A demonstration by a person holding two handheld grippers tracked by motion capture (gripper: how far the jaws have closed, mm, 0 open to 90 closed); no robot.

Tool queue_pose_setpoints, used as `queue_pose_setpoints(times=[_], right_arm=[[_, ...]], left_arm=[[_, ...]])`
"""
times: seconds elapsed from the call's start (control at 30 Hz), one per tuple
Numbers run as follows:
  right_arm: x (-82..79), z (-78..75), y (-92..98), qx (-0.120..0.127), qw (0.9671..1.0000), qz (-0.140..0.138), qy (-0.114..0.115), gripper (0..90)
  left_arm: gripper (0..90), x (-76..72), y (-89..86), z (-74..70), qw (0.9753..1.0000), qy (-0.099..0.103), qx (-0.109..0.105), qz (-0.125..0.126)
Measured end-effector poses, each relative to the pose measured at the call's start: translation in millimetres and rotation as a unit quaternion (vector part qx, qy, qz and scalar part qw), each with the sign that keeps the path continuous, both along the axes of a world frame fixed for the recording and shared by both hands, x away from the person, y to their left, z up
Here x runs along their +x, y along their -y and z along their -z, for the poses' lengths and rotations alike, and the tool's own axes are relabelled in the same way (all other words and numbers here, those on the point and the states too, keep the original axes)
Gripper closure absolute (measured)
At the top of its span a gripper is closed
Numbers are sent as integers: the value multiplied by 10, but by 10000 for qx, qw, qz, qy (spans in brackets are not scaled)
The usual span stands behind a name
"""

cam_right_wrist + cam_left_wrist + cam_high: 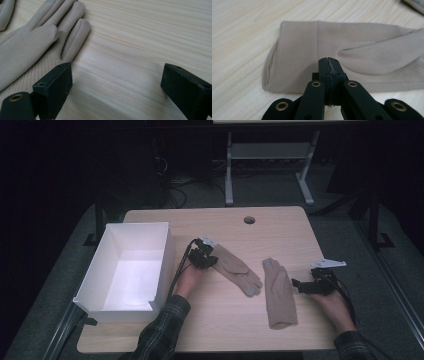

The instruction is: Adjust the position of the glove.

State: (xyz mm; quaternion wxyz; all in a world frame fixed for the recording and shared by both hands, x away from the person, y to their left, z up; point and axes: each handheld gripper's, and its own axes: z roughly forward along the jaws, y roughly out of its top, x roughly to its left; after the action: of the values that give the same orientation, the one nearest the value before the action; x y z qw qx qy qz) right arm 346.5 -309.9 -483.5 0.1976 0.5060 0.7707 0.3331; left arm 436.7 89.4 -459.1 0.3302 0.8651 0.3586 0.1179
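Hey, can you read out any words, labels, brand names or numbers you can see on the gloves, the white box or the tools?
There is no readable text. The left glove, the right glove and the white box carry no print, label or number that can be made out. The left tool and right tool show plain black jaws with brass-coloured rivets and no markings. The wooden table is unmarked too.
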Motion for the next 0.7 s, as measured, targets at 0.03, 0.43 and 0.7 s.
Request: queue_pose_setpoints(times=[0.03,0.43,0.7], right_arm=[[0,0,0,-3,10000,-5,2,97],[-1,0,0,-4,10000,-5,-1,97],[-2,-1,-2,-5,10000,-10,-2,97]], left_arm=[[895,2,-3,16,10000,-28,7,24],[896,-197,11,-31,9993,-191,318,111],[896,-415,-74,-56,9985,-307,419,169]])
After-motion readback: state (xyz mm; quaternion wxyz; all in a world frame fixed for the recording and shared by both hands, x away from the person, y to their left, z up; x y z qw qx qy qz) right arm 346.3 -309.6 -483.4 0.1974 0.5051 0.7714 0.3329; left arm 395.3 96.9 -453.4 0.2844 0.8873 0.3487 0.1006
